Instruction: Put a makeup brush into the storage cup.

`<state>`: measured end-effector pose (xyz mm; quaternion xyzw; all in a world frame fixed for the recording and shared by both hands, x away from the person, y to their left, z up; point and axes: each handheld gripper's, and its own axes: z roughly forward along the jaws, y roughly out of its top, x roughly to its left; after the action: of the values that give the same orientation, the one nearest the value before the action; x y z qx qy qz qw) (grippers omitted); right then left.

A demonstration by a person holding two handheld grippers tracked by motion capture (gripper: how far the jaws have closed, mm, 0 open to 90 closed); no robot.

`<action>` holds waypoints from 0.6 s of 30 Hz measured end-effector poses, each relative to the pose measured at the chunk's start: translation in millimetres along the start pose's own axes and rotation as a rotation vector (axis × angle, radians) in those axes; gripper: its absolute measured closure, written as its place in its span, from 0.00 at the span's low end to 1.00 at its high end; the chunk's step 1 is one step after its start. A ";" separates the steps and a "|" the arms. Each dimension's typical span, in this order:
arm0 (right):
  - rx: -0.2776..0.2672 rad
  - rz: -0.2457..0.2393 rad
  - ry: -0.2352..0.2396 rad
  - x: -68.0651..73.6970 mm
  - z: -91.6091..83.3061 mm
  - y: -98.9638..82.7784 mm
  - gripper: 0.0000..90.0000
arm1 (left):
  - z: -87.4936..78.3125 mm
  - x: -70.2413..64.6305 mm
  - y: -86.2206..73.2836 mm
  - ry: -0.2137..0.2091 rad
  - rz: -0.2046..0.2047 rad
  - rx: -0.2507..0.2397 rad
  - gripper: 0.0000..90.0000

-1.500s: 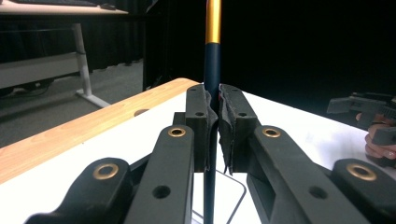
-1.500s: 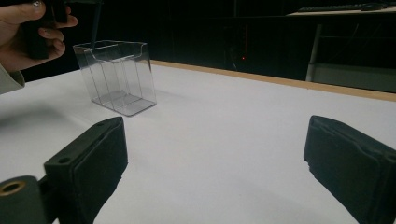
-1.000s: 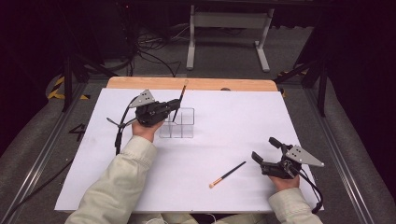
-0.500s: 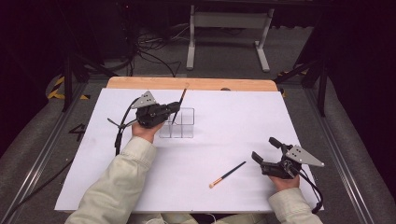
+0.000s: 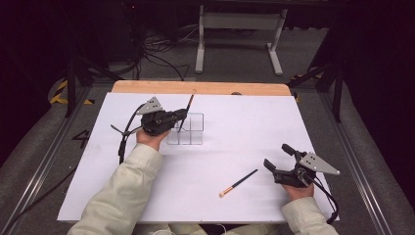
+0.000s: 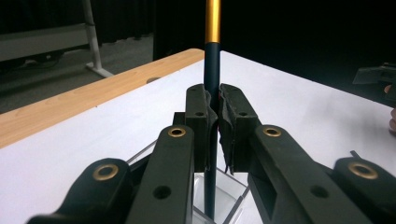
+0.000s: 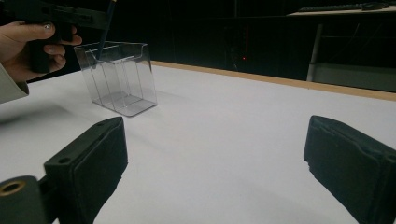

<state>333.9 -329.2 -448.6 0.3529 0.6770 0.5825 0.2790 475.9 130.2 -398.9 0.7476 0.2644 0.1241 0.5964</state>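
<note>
My left gripper (image 5: 182, 116) is shut on a dark-handled brush (image 5: 187, 108) with a gold band and holds it nearly upright. In the left gripper view both pads (image 6: 201, 107) of the left gripper (image 6: 212, 105) press on the brush (image 6: 212, 56). Its lower end reaches down into a clear divided organizer (image 6: 231, 193), at the end nearest the holding hand. The organizer (image 5: 192, 131) stands left of the sheet's middle. A second brush (image 5: 238, 183) lies flat on the sheet. My right gripper (image 5: 275, 154) rests open to the right of it, with nothing between its pads (image 7: 95, 154).
A white sheet (image 5: 244, 127) covers the table, with a wooden edge (image 5: 200, 88) along the far side. Beyond it are a metal stand (image 5: 237, 29) and floor cables (image 5: 156, 54). In the right gripper view the organizer (image 7: 119, 77) stands at the far left by the other hand (image 7: 28, 44).
</note>
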 end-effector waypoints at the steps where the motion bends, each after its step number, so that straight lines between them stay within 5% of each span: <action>1: 0.000 0.000 0.000 0.0 0.0 0.0 0.07 | -0.1 0.4 -0.3 0.000 -0.002 0.004 0.91; 13: -0.001 -0.001 0.000 -0.1 0.0 0.1 0.07 | -1.8 0.2 -2.4 -0.018 -0.014 0.005 0.89; 16: -0.002 -0.002 0.000 -0.1 0.0 0.1 0.07 | -0.8 0.3 -1.7 -0.024 -0.035 -0.002 0.61; 18: -0.002 -0.003 0.000 -0.1 -0.1 0.2 0.07 | -1.1 -1.1 -1.0 -0.036 -0.047 -0.006 0.56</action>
<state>334.0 -329.4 -448.3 0.3517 0.6767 0.5828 0.2804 474.2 130.7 -399.4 0.7416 0.2705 0.0973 0.6061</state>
